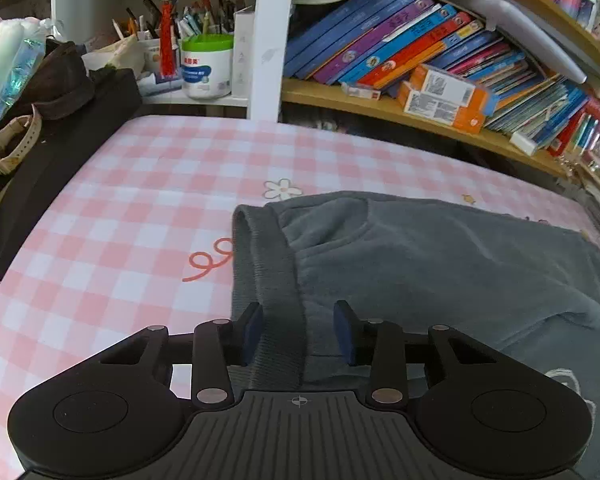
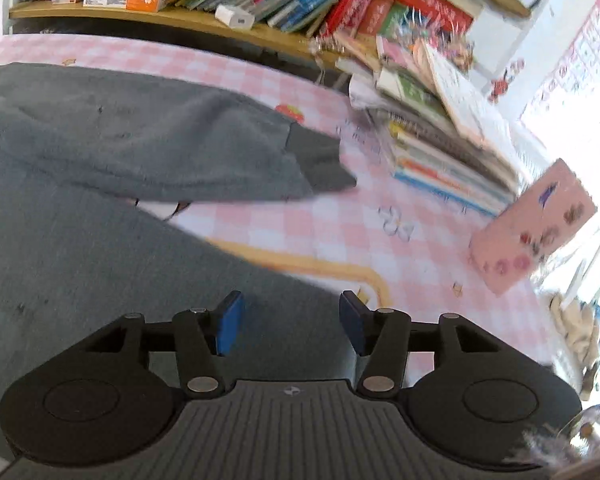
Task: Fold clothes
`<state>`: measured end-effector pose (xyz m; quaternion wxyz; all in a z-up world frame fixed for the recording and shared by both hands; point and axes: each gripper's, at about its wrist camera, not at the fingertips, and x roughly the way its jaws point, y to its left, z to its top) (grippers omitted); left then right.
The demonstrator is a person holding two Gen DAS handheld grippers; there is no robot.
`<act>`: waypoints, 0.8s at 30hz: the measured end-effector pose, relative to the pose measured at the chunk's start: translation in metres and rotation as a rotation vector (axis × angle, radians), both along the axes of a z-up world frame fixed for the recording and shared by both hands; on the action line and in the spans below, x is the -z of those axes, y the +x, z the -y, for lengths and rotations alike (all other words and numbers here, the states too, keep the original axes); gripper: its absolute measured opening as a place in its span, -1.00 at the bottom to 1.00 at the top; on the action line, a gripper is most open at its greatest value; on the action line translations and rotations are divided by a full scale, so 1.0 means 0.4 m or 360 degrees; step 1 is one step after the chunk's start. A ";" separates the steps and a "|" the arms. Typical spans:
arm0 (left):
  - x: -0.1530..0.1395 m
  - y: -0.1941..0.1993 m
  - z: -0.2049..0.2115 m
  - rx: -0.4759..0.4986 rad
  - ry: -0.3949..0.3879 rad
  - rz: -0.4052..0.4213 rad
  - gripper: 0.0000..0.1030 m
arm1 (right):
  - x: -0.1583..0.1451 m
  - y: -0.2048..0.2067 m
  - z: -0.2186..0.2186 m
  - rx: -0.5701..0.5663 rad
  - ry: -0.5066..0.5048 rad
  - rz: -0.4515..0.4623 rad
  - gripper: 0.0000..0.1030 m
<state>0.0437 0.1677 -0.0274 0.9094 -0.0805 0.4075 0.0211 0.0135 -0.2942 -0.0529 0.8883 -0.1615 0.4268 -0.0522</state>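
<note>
A pink-and-white checked tablecloth (image 1: 140,200) covered the table, and on it lay a grey fleece garment (image 1: 440,256) spread flat. Only the left wrist view showed its ribbed hem band (image 1: 268,264) running between the spread-apart jaws of the left gripper (image 1: 299,330). Only the right wrist view showed a ribbed sleeve cuff (image 2: 320,160), a leaning book stack (image 2: 440,140) and a pink box (image 2: 532,232); the right gripper (image 2: 291,326) hung with jaws apart over the garment's edge
</note>
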 end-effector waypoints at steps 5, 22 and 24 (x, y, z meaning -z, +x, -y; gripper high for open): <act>0.004 0.010 -0.034 -0.0031 -0.0080 -0.0007 -0.41 | 0.006 -0.038 -0.003 0.0032 0.0038 -0.0014 -0.03; 0.033 0.007 -0.095 -0.0081 -0.0350 -0.0069 -0.57 | 0.005 -0.052 0.004 0.0067 0.0092 -0.0016 -0.02; 0.037 0.009 -0.096 -0.0080 -0.0358 -0.0072 -0.55 | 0.005 -0.053 0.005 0.0074 0.0101 -0.0012 -0.02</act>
